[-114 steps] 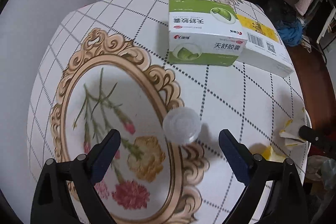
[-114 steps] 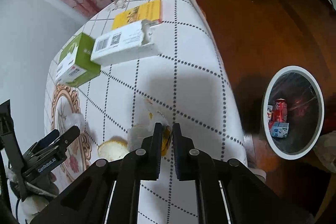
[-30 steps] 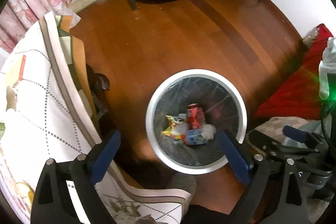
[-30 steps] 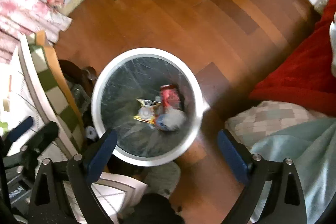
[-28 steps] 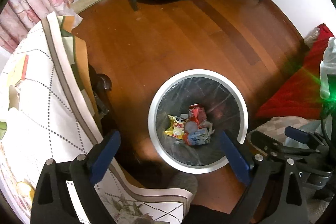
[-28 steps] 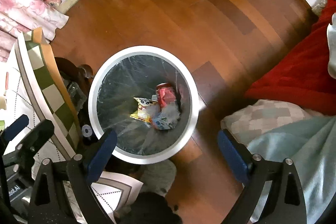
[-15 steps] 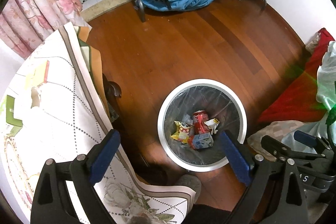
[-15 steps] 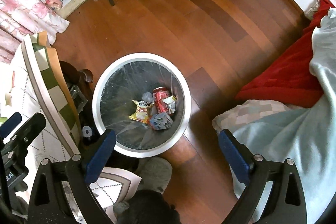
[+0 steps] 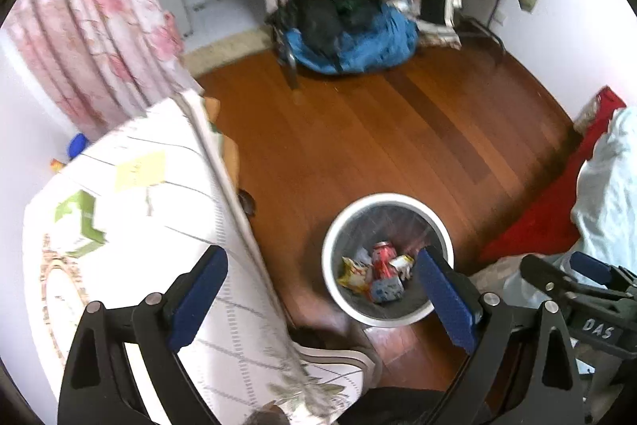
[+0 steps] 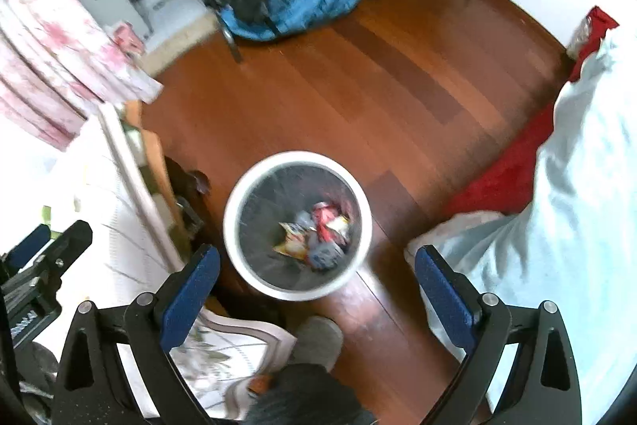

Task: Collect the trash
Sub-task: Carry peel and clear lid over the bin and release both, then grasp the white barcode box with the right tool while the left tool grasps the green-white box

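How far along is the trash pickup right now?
Done: a red can, a yellow wrapper and a small carton lie in the bin. In hand: nothing; the left gripper and right gripper are open. Left: a green box and yellow box sit on the table.

A: What stands on the wooden floor (image 9: 358,146)?

B: A round white bin (image 9: 430,222) holding wrappers and a red can (image 9: 381,259), a heap of blue and black clothes (image 9: 350,30) farther off, and a red cloth (image 9: 553,202) at the right.

A: And the desk (image 9: 167,222)?

B: A patterned cloth covers it; a green-and-white box (image 9: 79,226) and a yellow packet (image 9: 139,170) lie on top.
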A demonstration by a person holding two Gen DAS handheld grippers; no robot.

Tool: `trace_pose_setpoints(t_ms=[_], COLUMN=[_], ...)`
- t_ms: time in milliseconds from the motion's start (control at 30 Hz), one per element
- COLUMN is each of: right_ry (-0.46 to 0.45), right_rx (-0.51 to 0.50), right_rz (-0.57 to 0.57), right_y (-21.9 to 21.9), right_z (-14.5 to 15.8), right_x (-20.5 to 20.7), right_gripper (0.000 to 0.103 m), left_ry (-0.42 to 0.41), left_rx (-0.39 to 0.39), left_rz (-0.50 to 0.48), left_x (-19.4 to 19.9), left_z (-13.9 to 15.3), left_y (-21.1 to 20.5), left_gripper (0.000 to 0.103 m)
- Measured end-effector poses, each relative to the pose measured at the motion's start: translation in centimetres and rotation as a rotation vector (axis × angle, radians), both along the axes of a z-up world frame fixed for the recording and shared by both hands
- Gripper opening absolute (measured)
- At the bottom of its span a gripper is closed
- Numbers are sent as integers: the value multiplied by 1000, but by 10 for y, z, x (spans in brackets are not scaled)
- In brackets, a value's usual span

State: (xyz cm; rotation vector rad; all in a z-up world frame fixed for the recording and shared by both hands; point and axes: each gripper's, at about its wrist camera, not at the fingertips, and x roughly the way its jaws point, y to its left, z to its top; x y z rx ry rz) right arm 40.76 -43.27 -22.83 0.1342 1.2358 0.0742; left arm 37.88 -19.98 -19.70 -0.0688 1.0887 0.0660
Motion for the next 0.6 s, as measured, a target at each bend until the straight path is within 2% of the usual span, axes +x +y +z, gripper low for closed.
trace_pose_setpoints(t_ms=[167,300,467,600], right_ry=[-73,-86,-51,10], right_rx=[49,67,27,-60], right_rz=[75,223,459,697], right_y=[42,114,231,346], right_z=[46,62,45,2], right_x=[-9,-6,6,19], right_gripper=[100,100,100,100], left_ry=[-66,-75,-38,39], left_rx=[10,36,108,131], left_rz=[117,250,439,564], left_x=[-29,-50,-73,-94], left_z=[34,34,7,-33], left_y=[63,134,230,286], left_gripper=[97,97,97,97])
